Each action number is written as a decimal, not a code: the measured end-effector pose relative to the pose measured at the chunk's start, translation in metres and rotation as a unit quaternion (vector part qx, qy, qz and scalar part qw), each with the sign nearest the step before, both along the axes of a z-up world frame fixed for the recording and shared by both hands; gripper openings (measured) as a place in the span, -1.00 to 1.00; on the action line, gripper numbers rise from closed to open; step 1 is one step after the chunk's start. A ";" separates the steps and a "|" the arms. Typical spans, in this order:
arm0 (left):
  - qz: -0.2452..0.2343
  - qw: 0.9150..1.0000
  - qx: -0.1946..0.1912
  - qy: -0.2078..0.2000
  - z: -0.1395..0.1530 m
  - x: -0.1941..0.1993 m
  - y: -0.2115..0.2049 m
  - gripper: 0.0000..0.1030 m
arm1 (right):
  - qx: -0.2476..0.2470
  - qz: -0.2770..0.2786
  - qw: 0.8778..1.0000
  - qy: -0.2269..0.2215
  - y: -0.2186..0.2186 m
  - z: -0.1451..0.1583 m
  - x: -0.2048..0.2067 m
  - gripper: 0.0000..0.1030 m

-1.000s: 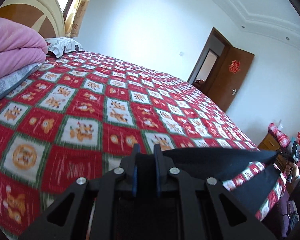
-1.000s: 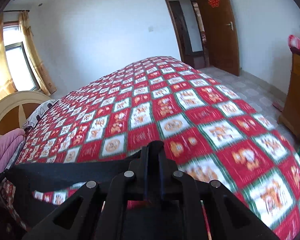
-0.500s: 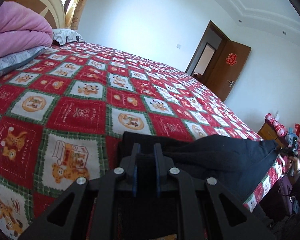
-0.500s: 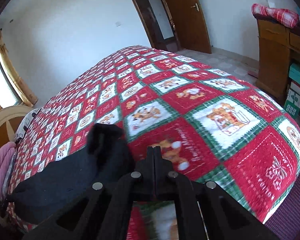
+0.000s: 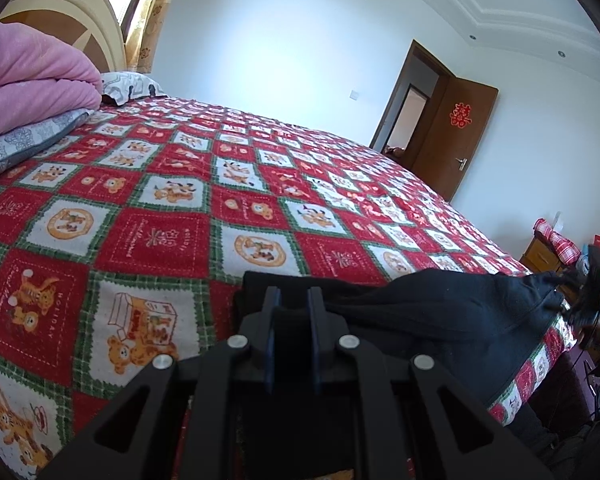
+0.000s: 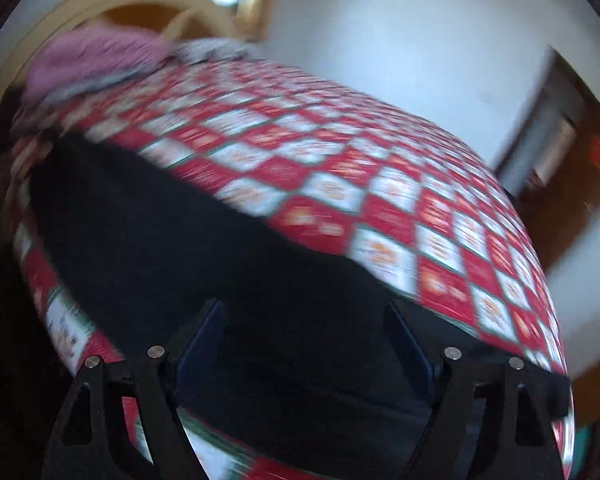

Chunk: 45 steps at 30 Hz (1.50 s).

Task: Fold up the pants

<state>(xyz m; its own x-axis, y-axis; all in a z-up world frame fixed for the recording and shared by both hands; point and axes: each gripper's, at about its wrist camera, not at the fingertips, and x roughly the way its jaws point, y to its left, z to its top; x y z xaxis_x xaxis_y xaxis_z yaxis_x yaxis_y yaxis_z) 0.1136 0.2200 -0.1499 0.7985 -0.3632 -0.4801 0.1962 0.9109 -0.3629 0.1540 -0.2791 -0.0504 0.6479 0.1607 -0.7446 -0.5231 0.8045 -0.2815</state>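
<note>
The pants (image 5: pixel 440 312) are matt black cloth. The bedspread (image 5: pixel 160 236) ahead looks nubby, and the door (image 5: pixel 456 140) is glossy wood

Both wrist cameras sit low and close over the red-and-white checked bedspread (image 5: pixel 172 216), facing across it; both views share its far edge and the black fabric pants (image 6: pixel 188 248).

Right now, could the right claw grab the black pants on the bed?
Probably yes. The right claw has just opened wide, and the pants lie right under and ahead of it on the bed with nothing between. The picture is blurred, so I cannot tell if it touches them.
</note>
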 end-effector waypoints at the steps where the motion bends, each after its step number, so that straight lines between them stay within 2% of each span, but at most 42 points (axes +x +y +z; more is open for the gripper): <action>1: 0.000 1.000 -0.001 0.000 0.000 0.000 0.001 -0.72 | -0.015 0.033 0.999 0.008 0.022 -0.011 -0.003 0.51; 4: 0.000 1.000 -0.007 0.000 0.001 0.001 0.002 -0.72 | -0.054 0.088 0.994 0.026 0.063 -0.039 -0.005 0.27; 6: -0.001 1.000 -0.009 0.000 0.002 0.002 0.002 -0.72 | -0.076 0.109 0.991 0.032 0.077 -0.054 -0.001 0.25; 7: -0.003 1.000 -0.009 0.000 0.002 0.002 0.002 -0.72 | -0.090 0.117 0.989 0.029 0.082 -0.062 0.000 0.17; 8: -0.004 1.000 -0.008 0.000 0.003 0.003 0.002 -0.72 | -0.101 0.119 0.987 0.025 0.085 -0.066 -0.001 0.04; 9: -0.005 1.000 -0.007 0.000 0.003 0.004 0.002 -0.72 | -0.110 0.119 0.986 0.028 0.087 -0.071 0.000 -0.40; 10: -0.006 1.000 -0.004 0.000 0.004 0.005 0.002 -0.72 | -0.109 0.115 0.986 0.045 0.086 -0.075 0.005 -0.65; 11: -0.007 1.000 -0.003 -0.001 0.004 0.006 0.002 -0.72 | -0.099 0.113 0.987 0.053 0.085 -0.075 0.006 -0.68; 12: -0.007 1.000 -0.002 -0.002 0.006 0.008 0.002 -0.72 | -0.084 0.111 0.989 0.055 0.082 -0.072 0.007 -0.86; 13: -0.008 1.000 0.000 -0.004 0.008 0.010 0.003 -0.72 | -0.073 0.110 0.990 0.057 0.079 -0.068 0.007 -0.90; 18: -0.017 0.999 0.013 -0.026 0.019 0.007 0.004 -0.72 | -0.043 0.098 0.994 0.032 0.071 -0.036 -0.002 -0.94; 23: -0.041 0.998 0.029 -0.028 0.014 -0.010 0.004 -0.71 | -0.027 0.108 0.993 0.036 0.060 -0.015 -0.032 -0.94; 25: -0.046 0.998 0.038 -0.018 0.003 -0.018 0.003 -0.67 | -0.031 0.111 0.992 0.047 0.062 -0.022 -0.036 -0.94; 27: -0.041 0.998 0.042 -0.007 -0.006 -0.022 0.005 -0.50 | -0.041 0.117 0.990 0.065 0.064 -0.036 -0.038 -0.94; 29: -0.024 0.998 0.050 0.004 -0.013 -0.024 0.009 -0.48 | -0.058 0.124 0.987 0.089 0.067 -0.057 -0.041 -0.94; 32: -0.007 0.999 0.035 0.018 -0.019 -0.029 0.026 -0.47 | -0.063 0.124 0.983 0.121 0.067 -0.077 -0.042 -0.93; 35: 0.009 0.999 0.026 0.023 -0.016 -0.035 0.039 -0.46 | -0.063 0.122 0.983 0.120 0.065 -0.078 -0.043 -0.93; 39: 0.008 1.000 0.010 0.016 -0.008 -0.040 0.033 -0.16 | -0.055 0.116 0.984 0.125 0.064 -0.078 -0.040 -0.93; 42: -0.009 0.999 0.030 0.025 -0.006 -0.036 0.013 -0.16 | -0.065 0.119 0.983 0.122 0.068 -0.079 -0.043 -0.87; 45: -0.025 0.998 0.029 0.040 -0.009 -0.030 -0.001 -0.16 | -0.067 0.116 0.984 0.117 0.068 -0.077 -0.046 -0.87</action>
